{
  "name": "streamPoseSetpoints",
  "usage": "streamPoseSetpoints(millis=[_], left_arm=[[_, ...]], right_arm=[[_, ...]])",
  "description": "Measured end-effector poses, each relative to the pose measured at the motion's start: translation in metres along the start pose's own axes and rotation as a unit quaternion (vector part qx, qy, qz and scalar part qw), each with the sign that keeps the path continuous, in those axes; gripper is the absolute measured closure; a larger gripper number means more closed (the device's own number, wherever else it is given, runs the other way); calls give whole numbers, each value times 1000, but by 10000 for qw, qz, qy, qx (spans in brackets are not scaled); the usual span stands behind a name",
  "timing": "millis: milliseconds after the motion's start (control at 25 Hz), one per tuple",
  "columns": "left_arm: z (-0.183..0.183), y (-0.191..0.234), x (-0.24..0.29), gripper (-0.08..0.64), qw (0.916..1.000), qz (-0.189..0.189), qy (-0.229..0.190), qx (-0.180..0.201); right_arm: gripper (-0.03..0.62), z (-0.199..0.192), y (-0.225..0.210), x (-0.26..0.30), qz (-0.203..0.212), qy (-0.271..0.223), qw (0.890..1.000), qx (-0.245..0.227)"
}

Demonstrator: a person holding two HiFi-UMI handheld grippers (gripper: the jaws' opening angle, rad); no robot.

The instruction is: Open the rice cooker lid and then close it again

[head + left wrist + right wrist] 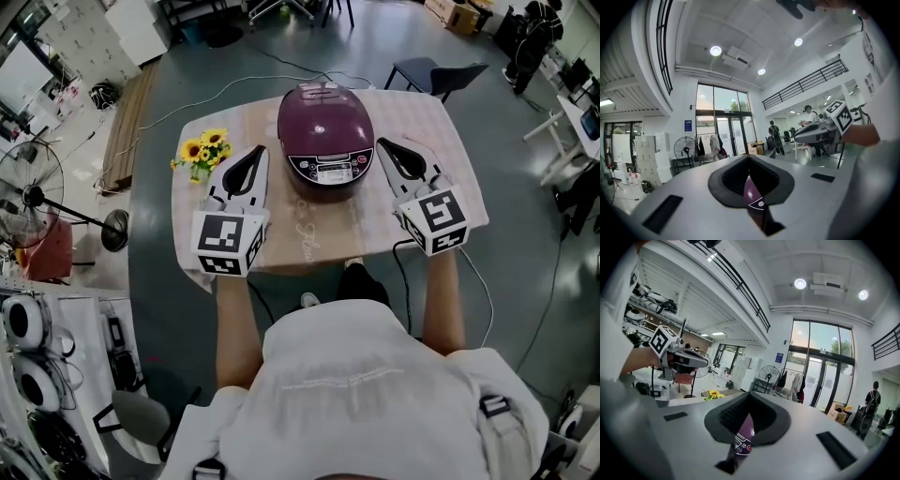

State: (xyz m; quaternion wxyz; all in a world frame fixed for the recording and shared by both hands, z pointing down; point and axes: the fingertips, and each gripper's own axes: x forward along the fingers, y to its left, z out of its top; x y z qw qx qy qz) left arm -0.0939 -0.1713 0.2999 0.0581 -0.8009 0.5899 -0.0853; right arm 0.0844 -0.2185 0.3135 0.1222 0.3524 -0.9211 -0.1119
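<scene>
Large lab-like workshop hall, high ceiling (pixel 740 28), mezzanine railing (pixel 806 82), tall glass doors (pixel 724 133), pedestal fan (pixel 685 149).

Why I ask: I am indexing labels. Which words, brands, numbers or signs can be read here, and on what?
Nothing reads clearly.
Rice cooker control panel: print too small.
Tablecloth: cursive script, too blurred.
Blue sign beside the glass doors: too blurred.
Left gripper, right gripper: square markers only, no words.
</scene>
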Motion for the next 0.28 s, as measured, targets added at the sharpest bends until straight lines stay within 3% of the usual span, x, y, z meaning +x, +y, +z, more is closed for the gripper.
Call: streamPoseSetpoints(millis=[280], left_arm=[[0,4,7,543,10000,-37,8,4]], right_arm=[[568,0,-6,7,-21,-9,10000,11]])
